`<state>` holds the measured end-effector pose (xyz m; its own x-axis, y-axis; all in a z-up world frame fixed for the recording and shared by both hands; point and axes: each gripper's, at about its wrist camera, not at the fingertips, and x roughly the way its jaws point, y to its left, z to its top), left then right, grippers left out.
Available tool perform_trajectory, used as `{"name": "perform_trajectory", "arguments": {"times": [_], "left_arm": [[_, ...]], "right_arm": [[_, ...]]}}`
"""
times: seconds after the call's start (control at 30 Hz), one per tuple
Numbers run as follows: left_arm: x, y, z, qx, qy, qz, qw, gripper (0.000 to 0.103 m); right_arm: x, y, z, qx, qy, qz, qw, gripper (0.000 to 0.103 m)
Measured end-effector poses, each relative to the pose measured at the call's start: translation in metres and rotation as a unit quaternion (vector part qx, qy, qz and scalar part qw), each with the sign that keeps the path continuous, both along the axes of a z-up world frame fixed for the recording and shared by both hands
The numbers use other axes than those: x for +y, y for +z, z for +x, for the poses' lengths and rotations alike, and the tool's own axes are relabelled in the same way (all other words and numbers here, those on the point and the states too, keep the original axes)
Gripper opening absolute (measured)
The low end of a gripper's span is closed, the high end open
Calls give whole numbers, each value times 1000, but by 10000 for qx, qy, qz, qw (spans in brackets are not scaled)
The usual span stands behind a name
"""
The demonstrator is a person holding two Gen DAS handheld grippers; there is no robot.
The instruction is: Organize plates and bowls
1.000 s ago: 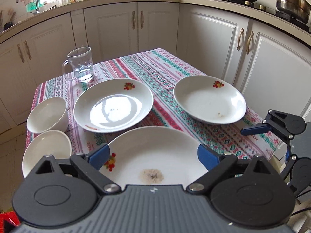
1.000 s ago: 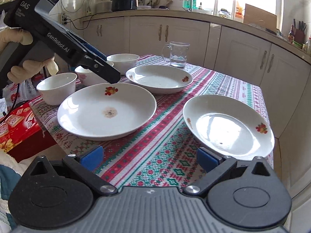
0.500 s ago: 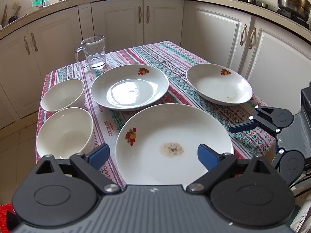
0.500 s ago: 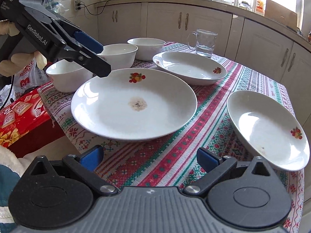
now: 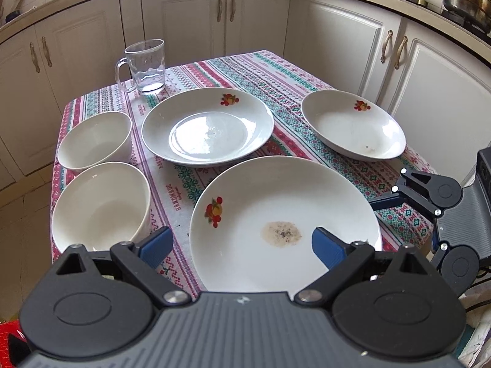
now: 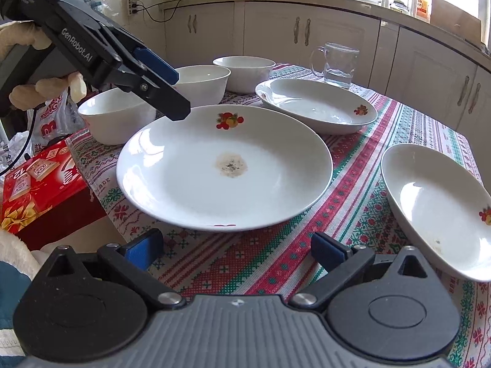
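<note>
Both tools are spread and pinch nothing. The left tool (image 5: pixel 241 245) now hovers over the near rim of the stained plate (image 5: pixel 285 214), which fills more of the lower frame than a second ago. The right tool (image 6: pixel 234 247) sits closer to that plate on the counter (image 6: pixel 353 208), its pads off the rim.

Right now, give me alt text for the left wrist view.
Open left claw hovers over a stained white fruit-print plate on a striped patterned tablecloth. Two more white plates, two white bowls and a clear glass mug lie beyond; the right claw shows at right.
</note>
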<state>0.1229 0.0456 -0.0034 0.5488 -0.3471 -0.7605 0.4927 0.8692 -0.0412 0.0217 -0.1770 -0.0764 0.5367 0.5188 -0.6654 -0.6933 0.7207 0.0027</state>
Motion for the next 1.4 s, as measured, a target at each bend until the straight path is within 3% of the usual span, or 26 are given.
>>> {"name": "perform_trajectory", "arguments": {"times": [0.63,0.73,0.9,1.4], "left_arm": [[-30,-22,56,704,-659,602,9935,88],[-32,-26,62,826,-738,680,9915,82],[-33,-32,74,1161,-787,713,9875,77],[-36,-32,85,1488,-775,577,9841,75]], "right_arm": [[6,-2,-4,-149,270,62,9995,103],[6,-2,-3,-134,266,92,9995,103],[6,-1,0,-108,257,124,9995,103],[9,2,0,-125,200,189,9995,103]]}}
